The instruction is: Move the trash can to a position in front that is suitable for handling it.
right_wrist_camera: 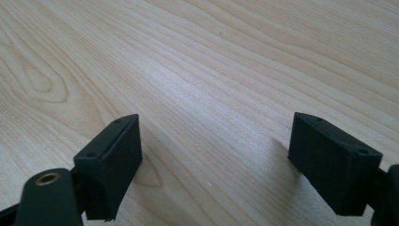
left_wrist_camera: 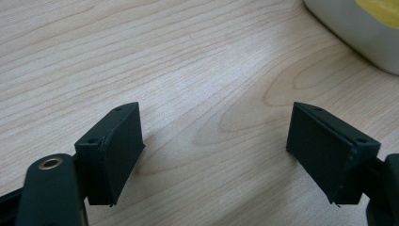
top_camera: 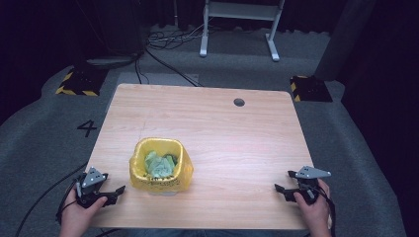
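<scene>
Both jaws spread wide, nothing held: left gripper (top_camera: 114,193) just beside small bin (top_camera: 160,165) w/ yellow liner bag (top_camera: 184,170), right gripper (top_camera: 285,192) well apart. Bin could be tipped if liner is tugged sideways; green waste (top_camera: 158,164) would be spilled.

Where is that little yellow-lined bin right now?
In the high view the bin stands on the table's near left part, just beside the open left gripper, with crumpled green stuff inside.

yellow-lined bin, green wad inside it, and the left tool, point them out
yellow-lined bin (top_camera: 184,174), high view, on the yellow liner over its right wall
green wad (top_camera: 157,165), high view, on its crumpled middle
left tool (top_camera: 117,193), high view, midway between its open fingertips
</scene>
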`<state>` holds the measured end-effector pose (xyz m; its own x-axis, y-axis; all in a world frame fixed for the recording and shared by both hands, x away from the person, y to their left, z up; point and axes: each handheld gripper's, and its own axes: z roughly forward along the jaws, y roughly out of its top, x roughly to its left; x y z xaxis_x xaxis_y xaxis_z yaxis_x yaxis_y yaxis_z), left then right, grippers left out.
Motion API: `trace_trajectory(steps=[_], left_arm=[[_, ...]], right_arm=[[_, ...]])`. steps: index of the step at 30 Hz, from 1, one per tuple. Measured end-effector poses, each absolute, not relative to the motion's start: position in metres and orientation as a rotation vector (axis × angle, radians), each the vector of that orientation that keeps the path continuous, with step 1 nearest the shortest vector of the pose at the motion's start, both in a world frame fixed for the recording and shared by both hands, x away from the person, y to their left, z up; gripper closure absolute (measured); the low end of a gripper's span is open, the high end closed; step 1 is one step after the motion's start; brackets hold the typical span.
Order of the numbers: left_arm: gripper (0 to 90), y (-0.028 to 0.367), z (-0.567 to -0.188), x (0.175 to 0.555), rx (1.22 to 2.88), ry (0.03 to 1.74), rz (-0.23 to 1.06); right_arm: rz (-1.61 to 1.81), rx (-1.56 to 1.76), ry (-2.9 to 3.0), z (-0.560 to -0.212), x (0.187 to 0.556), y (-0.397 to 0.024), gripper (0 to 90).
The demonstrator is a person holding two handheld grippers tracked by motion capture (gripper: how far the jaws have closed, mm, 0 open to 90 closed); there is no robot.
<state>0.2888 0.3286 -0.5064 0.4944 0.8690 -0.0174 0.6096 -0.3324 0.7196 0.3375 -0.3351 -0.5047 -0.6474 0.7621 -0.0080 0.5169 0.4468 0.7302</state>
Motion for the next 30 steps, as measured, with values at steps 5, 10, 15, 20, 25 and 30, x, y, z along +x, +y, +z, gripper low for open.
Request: trace_trajectory(steps=[5,10,15,20,25,30], left_arm=[[18.6,0.329,-0.506,0.289,2.065,1.210,0.492],[18.5,0.329,-0.506,0.289,2.064,1.211,0.490],[18.6,0.329,-0.506,0.290,2.062,1.214,0.492],[25.5,0.330,-0.504,0.289,2.049,1.242,0.508],[28.8,0.332,-0.492,0.286,1.976,1.238,0.527],[28.6,0.327,-0.476,0.281,1.966,1.195,0.537]], right_arm=[[1.022,1.090,2.367,-0.505,0.337,-0.335,17.7],[1.024,1.091,2.367,-0.505,0.338,-0.335,17.9],[1.023,1.091,2.367,-0.505,0.338,-0.335,17.9],[1.024,1.091,2.368,-0.505,0.338,-0.335,17.9],[1.024,1.091,2.368,-0.505,0.338,-0.335,17.9],[1.024,1.091,2.367,-0.505,0.338,-0.335,17.9]])
